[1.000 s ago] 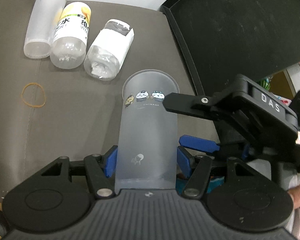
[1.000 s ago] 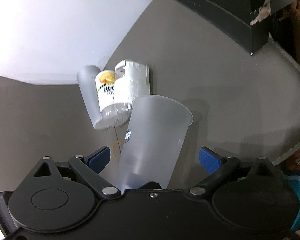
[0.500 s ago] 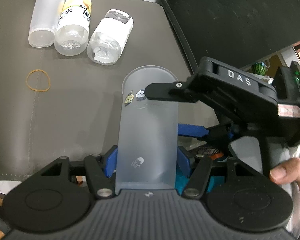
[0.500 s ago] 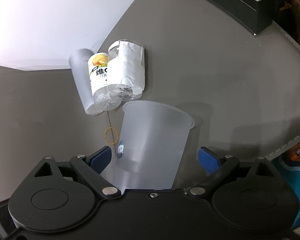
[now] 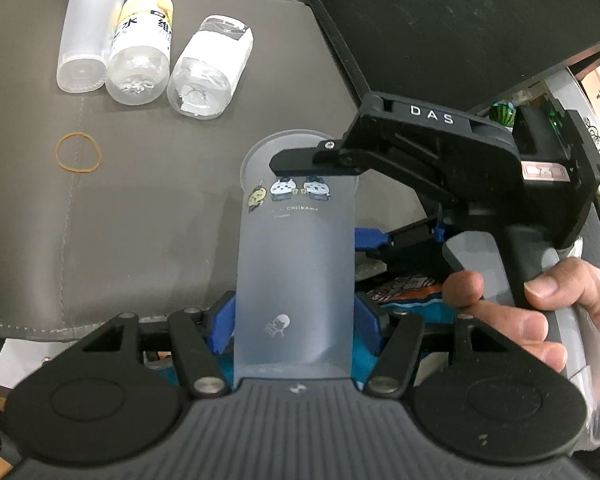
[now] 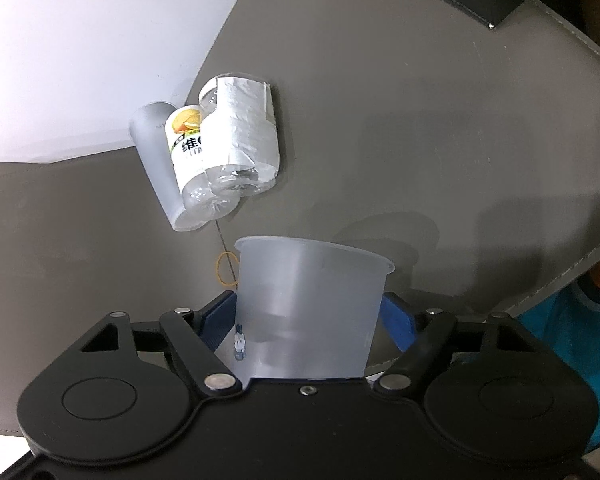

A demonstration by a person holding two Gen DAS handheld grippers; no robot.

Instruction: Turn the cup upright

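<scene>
A frosted translucent cup with small cartoon prints is held off the grey mat. My left gripper is shut on its base end, blue pads against both sides. My right gripper comes in from the right in the left wrist view, its jaws around the cup's rim end. In the right wrist view the cup fills the gap between the blue pads, which lie close to its walls; contact is unclear.
Three bottles lie side by side on the grey mat: a frosted one, a yellow-labelled one and a white-labelled one. A rubber band lies near them. A black tray stands at the right.
My right gripper has moved in along the cup toward my left gripper and its jaws have narrowed around the rim end. The cup has stayed in my left gripper.
</scene>
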